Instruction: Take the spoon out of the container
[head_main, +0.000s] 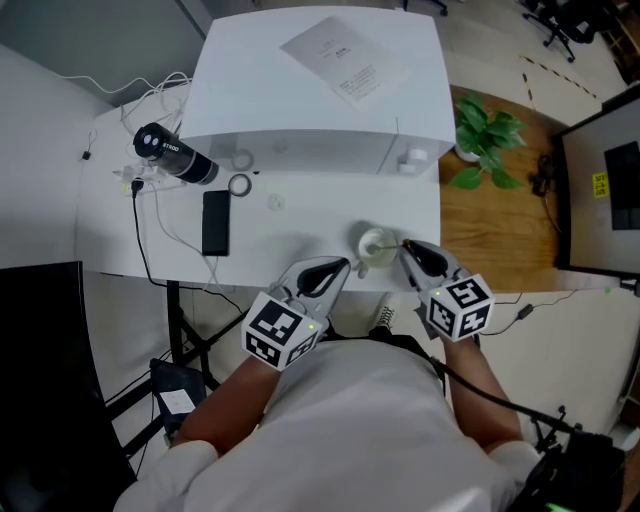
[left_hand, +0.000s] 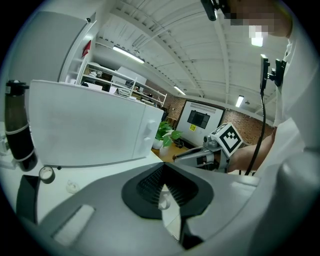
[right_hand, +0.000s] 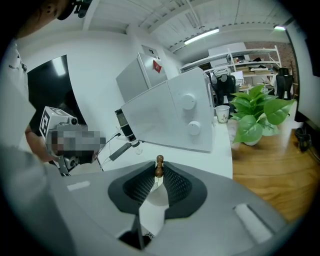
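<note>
1. White-shirted torso (head_main: 340, 400) of a person, nearest the camera, filling the bottom of the head view.
2. Just above it, at lower centre, left hand-held gripper (head_main: 338, 268): jaws drawn together at the tips, with a small pale shape between them, too unclear to name.
3. Right of centre, right hand-held gripper (head_main: 410, 252), clamped on the brown knobbed end of the spoon (right_hand: 159, 162).
4. Between the two, small white container (head_main: 376, 246) at the front edge of the white desk (head_main: 300, 222); bowl of the spoon seemingly inside it.
5. Step in hand, by the look of it: drawing the spoon out.
6. To do it well: grip firmly, lift along the handle's line, clear the rim before swinging aside, and steady the light container against tipping off the edge.
</note>
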